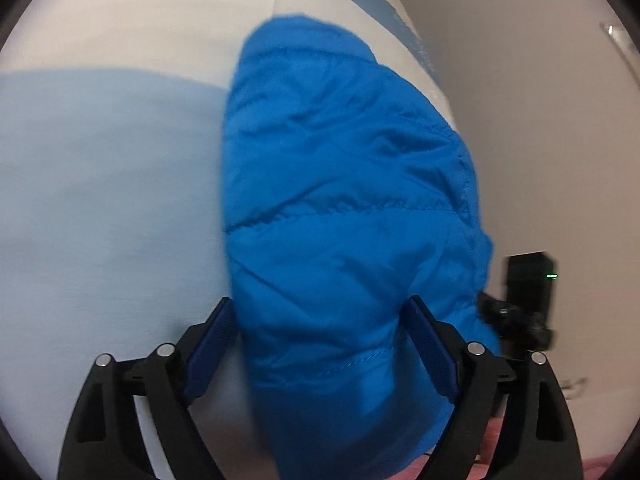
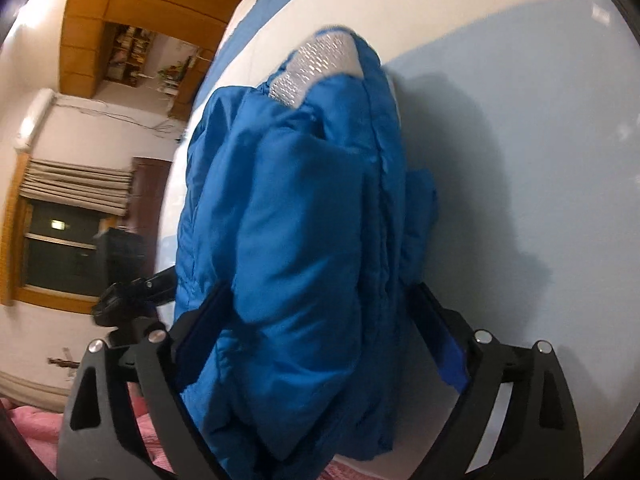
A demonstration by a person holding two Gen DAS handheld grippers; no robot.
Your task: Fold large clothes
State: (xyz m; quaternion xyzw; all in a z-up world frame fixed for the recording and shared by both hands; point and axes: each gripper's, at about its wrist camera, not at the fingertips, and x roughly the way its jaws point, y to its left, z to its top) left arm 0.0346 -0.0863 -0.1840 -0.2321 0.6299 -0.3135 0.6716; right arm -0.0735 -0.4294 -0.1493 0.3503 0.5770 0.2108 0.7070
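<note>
Puffy blue jacket (image 1: 344,208) is filling both views, bunched on the white and pale-blue bed (image 1: 100,200). I am clamping its near end in my left gripper (image 1: 320,344) and my right gripper (image 2: 316,332). Slick padding may be slipping free, springing the fold open.

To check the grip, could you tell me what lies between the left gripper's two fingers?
In the left wrist view, the blue padded jacket fills the gap in the left gripper.

A pale blue-and-white sheet (image 1: 100,184) spreads wide, with a dark window (image 2: 60,256) and wooden shelves (image 2: 132,56) beyond.
</note>
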